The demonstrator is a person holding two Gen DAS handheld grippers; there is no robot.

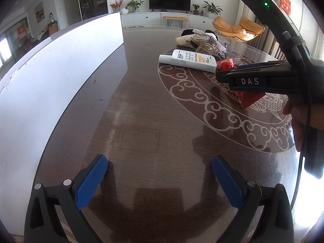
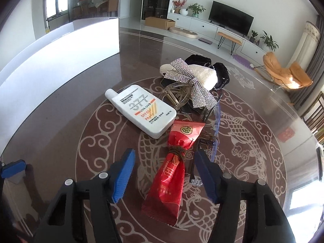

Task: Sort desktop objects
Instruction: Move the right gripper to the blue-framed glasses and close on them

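My left gripper (image 1: 159, 179) hovers with its fingers spread wide over bare brown surface (image 1: 154, 109) beside the white box (image 1: 60, 77). To the right, my right gripper (image 2: 165, 177) has its fingers apart either side of the red packet (image 2: 172, 174), not pressing it, just below the sunscreen bottle (image 2: 143, 111) and the hair accessories (image 2: 194, 81).

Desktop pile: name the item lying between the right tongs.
The red packet, tied with brown cord. It lies between the right tongs; the white sunscreen bottle and sparkly bow lie farther off.
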